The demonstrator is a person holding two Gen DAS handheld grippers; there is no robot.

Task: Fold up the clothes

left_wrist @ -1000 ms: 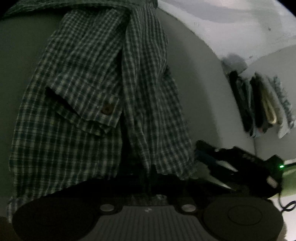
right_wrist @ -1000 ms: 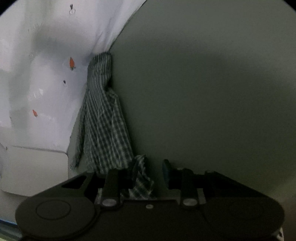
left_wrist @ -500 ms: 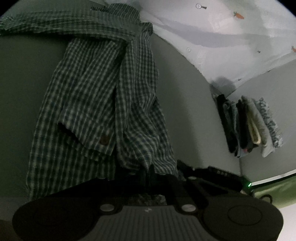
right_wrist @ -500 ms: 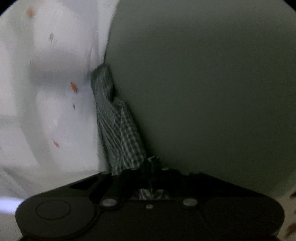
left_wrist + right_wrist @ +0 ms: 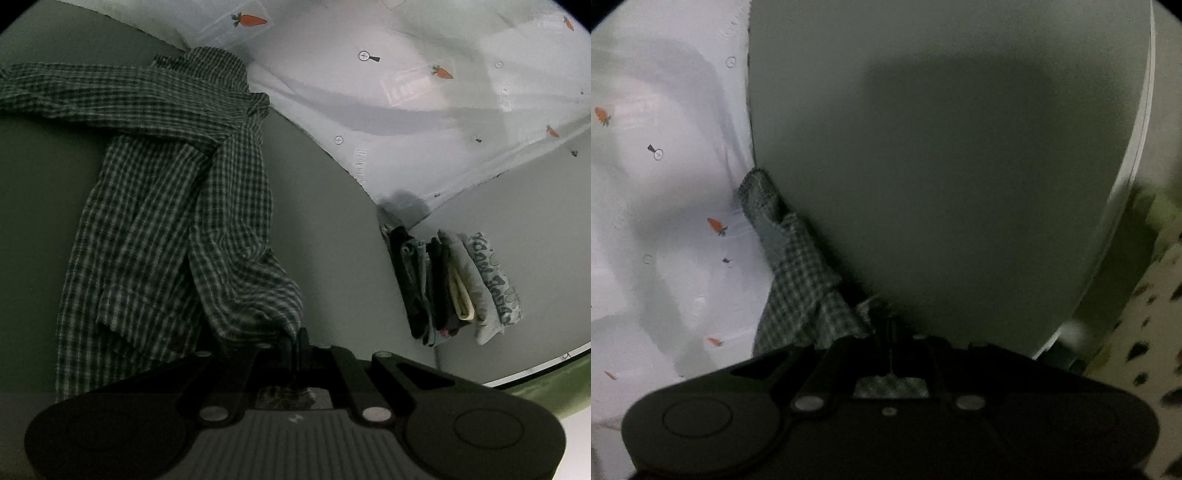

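Observation:
A dark green-and-white checked shirt (image 5: 166,221) lies stretched over the grey table (image 5: 332,229) in the left wrist view, bunched and twisted along its middle. My left gripper (image 5: 295,341) is shut on the shirt's near edge, cloth pinched between its closed jaws. In the right wrist view a narrow strip of the same checked shirt (image 5: 801,273) runs from the table's left edge down to my right gripper (image 5: 890,328), which is shut on it. Cloth shows behind both grippers' jaws.
A stack of folded clothes (image 5: 454,284) stands on the table to the right of the left gripper. A white sheet with carrot prints (image 5: 424,92) lies beyond the table. The table's white rim (image 5: 1137,140) and a spotted cloth (image 5: 1145,350) are at right.
The right gripper has shut on the shirt's edge; a second ago it stood open. Both grippers have pulled back and lifted, drawing the shirt with them, so more of the sheet and stack shows.

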